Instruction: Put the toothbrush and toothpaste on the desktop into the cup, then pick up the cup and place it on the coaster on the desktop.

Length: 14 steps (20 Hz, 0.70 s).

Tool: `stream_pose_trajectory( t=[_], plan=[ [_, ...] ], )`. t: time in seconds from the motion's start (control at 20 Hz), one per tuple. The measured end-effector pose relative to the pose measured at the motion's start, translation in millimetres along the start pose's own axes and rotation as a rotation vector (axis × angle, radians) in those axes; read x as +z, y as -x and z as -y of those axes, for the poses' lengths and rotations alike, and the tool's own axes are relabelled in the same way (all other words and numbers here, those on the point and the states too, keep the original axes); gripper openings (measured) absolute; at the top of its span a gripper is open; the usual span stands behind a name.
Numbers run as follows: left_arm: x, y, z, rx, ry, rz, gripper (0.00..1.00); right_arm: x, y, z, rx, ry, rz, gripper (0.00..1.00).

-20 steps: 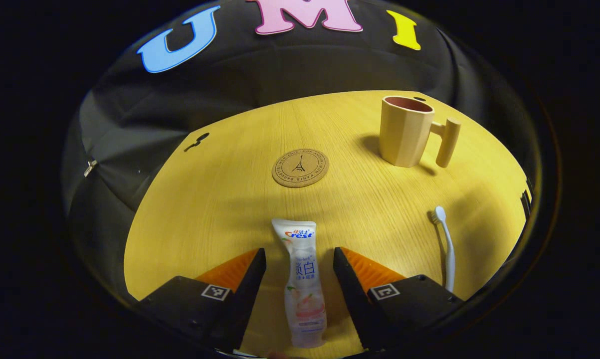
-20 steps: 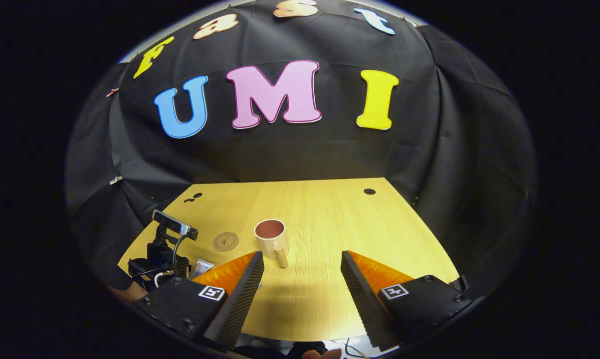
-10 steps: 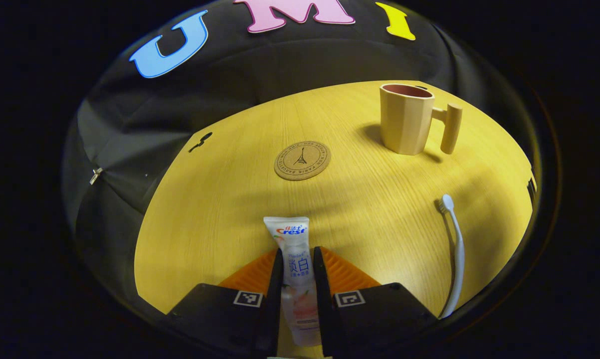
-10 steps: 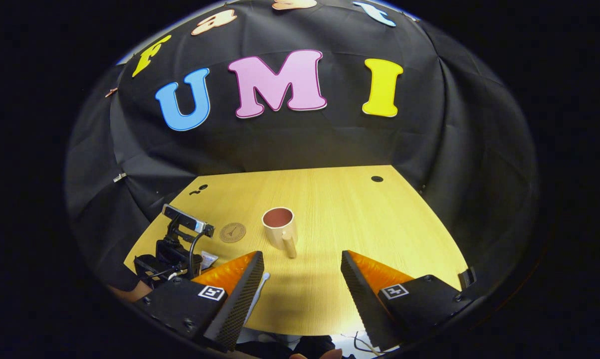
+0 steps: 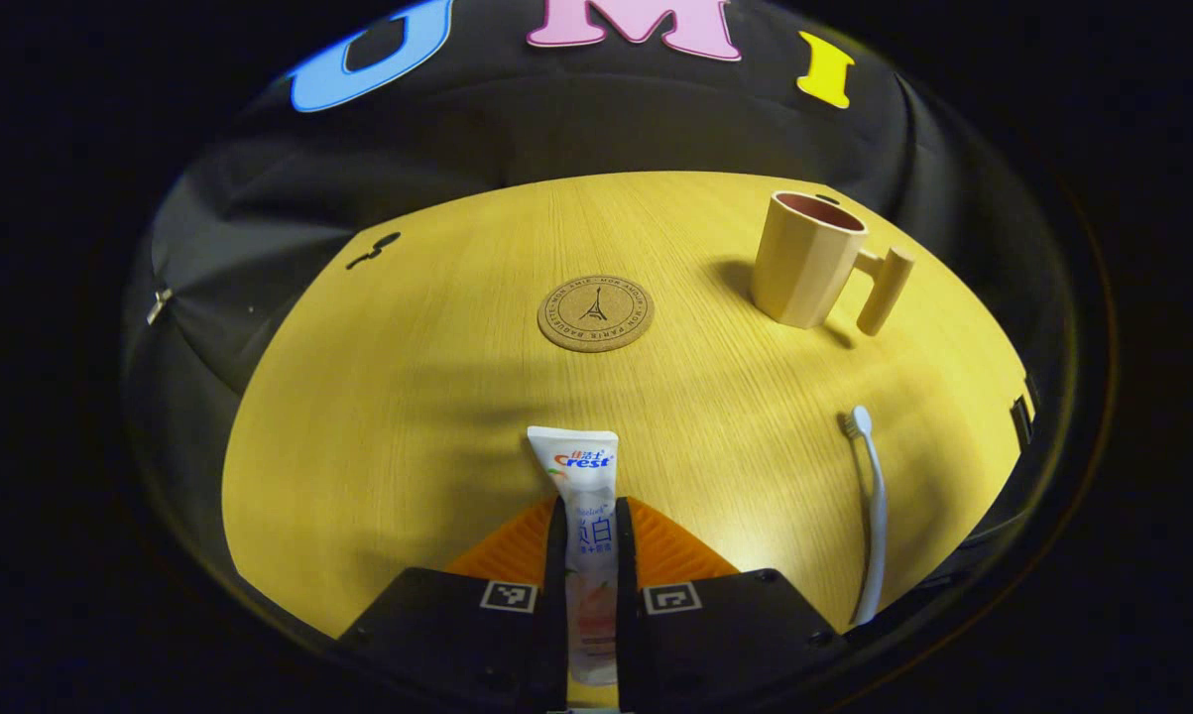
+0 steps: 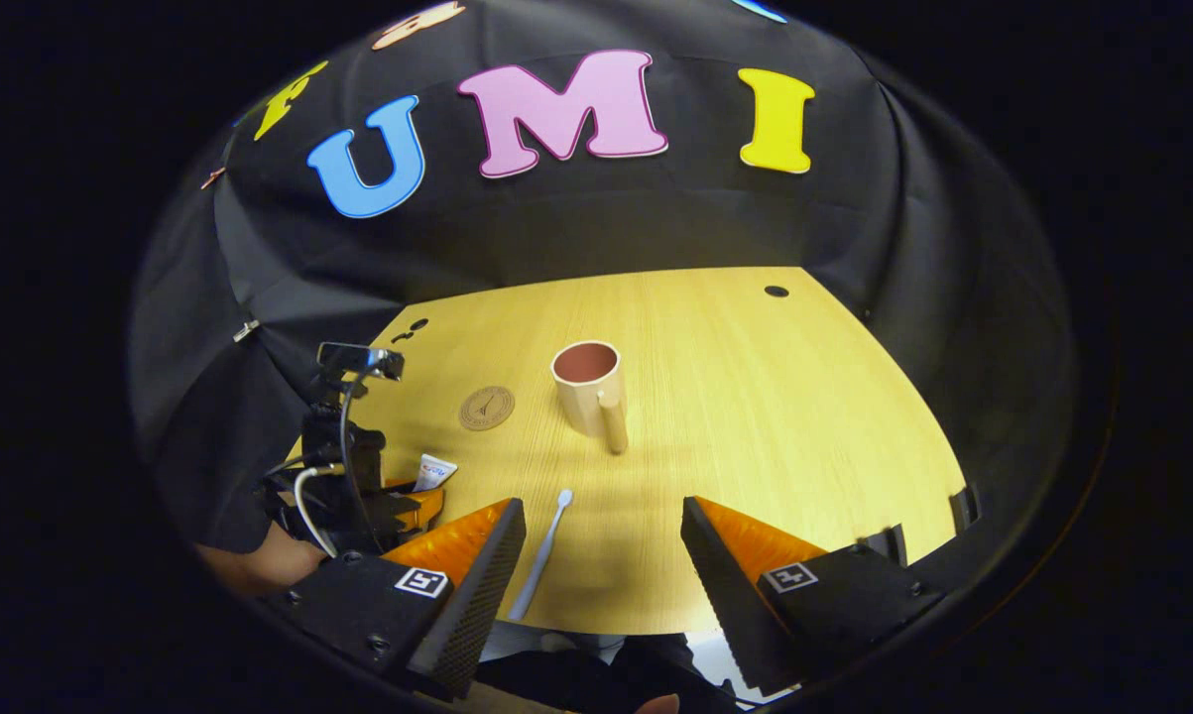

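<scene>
In the left gripper view my left gripper (image 5: pixel 589 526) is shut on the white toothpaste tube (image 5: pixel 578 470), whose flat end sticks out ahead of the fingers, just above the yellow wooden desktop (image 5: pixel 408 377). The round cork coaster (image 5: pixel 596 312) lies beyond it. The beige cup (image 5: pixel 804 260) with a peg handle stands upright at the far right. A white toothbrush (image 5: pixel 869 506) lies at the right. In the right gripper view my right gripper (image 6: pixel 604 555) hangs open above the desk's near edge, the toothbrush (image 6: pixel 541 555) just inside its left finger, the cup (image 6: pixel 590 387) farther ahead and the coaster (image 6: pixel 486 408) left of the cup.
The right gripper view shows the left gripper (image 6: pixel 413 501) and the hand holding it (image 6: pixel 259 560) at the lower left, with the toothpaste tube (image 6: pixel 434 470) in it. The desktop (image 6: pixel 755 397) has small cable holes at its back corners. Black cloth closes the booth behind and beside.
My left gripper closed on the toothpaste tube and tightened its hold on it. My right gripper, still open, moved forward, so the toothbrush came into its view.
</scene>
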<state>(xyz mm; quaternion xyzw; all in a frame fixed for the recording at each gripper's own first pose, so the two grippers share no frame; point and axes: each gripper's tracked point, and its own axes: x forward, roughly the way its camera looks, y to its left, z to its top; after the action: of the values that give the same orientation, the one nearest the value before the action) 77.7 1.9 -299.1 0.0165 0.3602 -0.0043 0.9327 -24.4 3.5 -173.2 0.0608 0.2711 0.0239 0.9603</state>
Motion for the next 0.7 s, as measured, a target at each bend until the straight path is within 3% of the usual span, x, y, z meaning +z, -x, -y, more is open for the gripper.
stream_pose_trajectory(
  t=[0.45,0.5,0.55,0.6,0.7],
  plan=[
    [22,39,-25,-0.076,0.018,0.058,0.24,-50,-54,-35,-0.009,-0.023,-0.157,0.95],
    [24,44,-28,-0.085,0.030,0.067,0.19,-54,-59,-37,-0.015,-0.016,-0.170,0.95],
    [25,47,-32,-0.090,0.039,0.071,0.24,-59,-66,-39,-0.020,-0.004,-0.180,0.85],
    [25,50,-36,-0.094,0.046,0.075,0.24,-61,-72,-42,-0.025,0.007,-0.186,0.93],
    [24,55,-45,-0.094,0.045,0.087,0.19,-66,-85,-46,-0.044,0.027,-0.202,0.93]
  ],
)
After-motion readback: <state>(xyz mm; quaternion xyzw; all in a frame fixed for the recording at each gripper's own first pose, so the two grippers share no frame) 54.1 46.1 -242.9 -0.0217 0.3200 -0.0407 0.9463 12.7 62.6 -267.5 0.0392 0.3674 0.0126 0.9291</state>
